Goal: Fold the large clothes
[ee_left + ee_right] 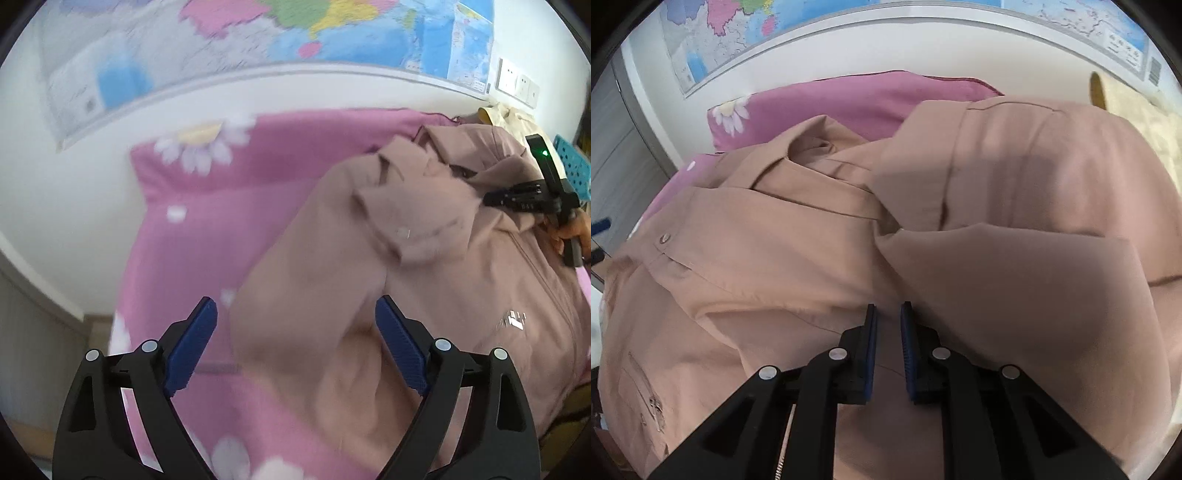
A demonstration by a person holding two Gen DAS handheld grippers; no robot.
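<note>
**On the pink bed: jacket laid out, both claws off it**

On the pink daisy-print bedsheet [207,236] I see the dusty-pink zip jacket [424,258] spread flat, collar toward the far wall, one sleeve folded across its left side. My left gripper [295,314] stands wide apart above that sleeve, gripping nothing. My right gripper [888,314] hangs over the jacket's body, jaws nearly together with a narrow gap, no cloth pinched. Wall map [258,33] behind.

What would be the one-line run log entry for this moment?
stage: folding | item: tan jacket on pink floral bedding | left hand-held gripper: open, empty | right hand-held gripper: narrow gap, over jacket
</note>
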